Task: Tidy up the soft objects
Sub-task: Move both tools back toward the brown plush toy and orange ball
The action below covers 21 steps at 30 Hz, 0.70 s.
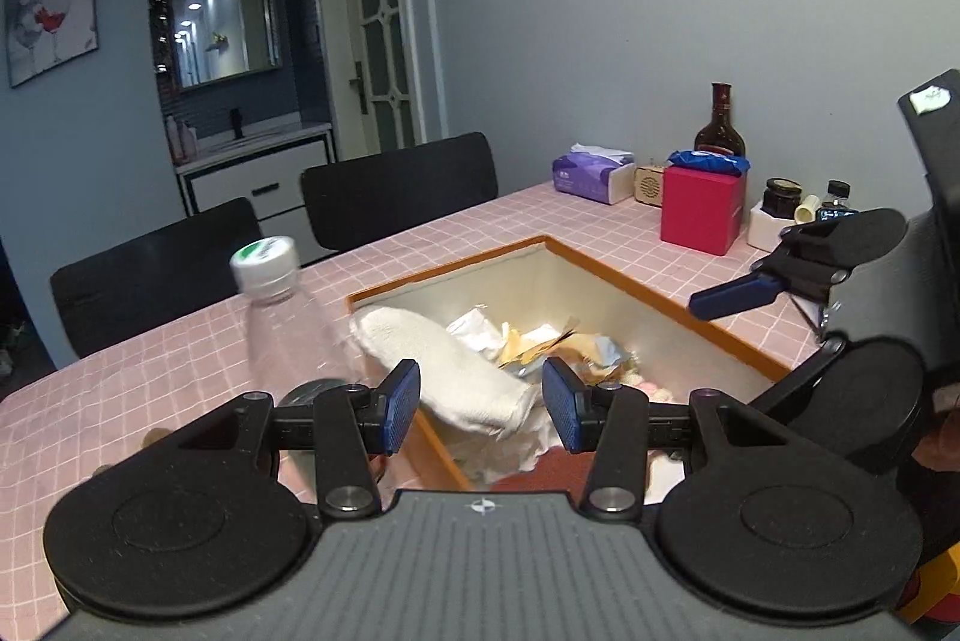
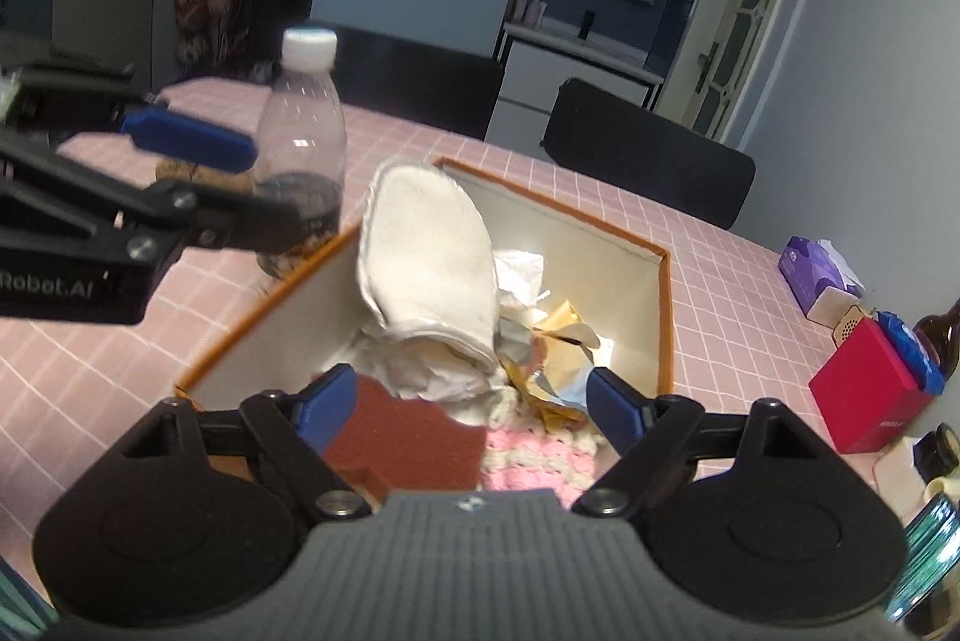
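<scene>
Nearest, the left gripper (image 1: 480, 404) and right gripper (image 2: 465, 401) both hang with jaws apart and nothing between them, above the near end of the bin (image 2: 657, 305). Below lie a rust-red cloth (image 2: 408, 437) and a pink knit (image 2: 528, 461). Farther in, the white sock (image 2: 429, 269) leans on the bin's wall, its long axis rising away, toe uppermost. It looks light and limp; I would pinch it mid-length.
</scene>
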{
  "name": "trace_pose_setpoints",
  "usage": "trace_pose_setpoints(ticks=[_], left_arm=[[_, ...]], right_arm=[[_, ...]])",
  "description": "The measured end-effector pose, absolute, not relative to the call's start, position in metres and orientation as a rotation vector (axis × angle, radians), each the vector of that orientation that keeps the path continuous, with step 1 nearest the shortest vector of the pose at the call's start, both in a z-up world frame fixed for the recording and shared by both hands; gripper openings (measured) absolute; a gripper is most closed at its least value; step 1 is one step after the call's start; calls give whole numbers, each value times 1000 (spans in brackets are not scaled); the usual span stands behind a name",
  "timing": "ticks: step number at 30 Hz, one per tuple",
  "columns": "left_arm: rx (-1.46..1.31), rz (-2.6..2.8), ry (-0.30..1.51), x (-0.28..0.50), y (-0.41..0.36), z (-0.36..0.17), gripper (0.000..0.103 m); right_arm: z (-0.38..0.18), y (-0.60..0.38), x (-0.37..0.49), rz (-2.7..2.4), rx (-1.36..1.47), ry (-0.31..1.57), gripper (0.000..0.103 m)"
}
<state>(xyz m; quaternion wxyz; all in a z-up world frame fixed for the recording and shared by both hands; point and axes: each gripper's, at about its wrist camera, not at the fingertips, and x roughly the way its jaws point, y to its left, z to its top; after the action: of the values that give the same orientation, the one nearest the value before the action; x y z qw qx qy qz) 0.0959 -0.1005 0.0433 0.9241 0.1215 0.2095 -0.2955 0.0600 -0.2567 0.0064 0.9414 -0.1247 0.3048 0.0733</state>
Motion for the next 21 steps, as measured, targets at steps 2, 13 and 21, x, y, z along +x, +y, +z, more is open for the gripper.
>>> trace_pose_setpoints(ticks=[2, 13, 21], left_arm=[[245, -590, 419, 91, -87, 38, 54], [177, -451, 434, 75, -15, 3, 54], [113, -349, 439, 66, 37, -14, 54]], right_arm=[[6, -251, 54, 142, -222, 607, 84], [-3, -207, 28, 190, -57, 510, 84], [-19, -158, 25, 265, -16, 477, 83]])
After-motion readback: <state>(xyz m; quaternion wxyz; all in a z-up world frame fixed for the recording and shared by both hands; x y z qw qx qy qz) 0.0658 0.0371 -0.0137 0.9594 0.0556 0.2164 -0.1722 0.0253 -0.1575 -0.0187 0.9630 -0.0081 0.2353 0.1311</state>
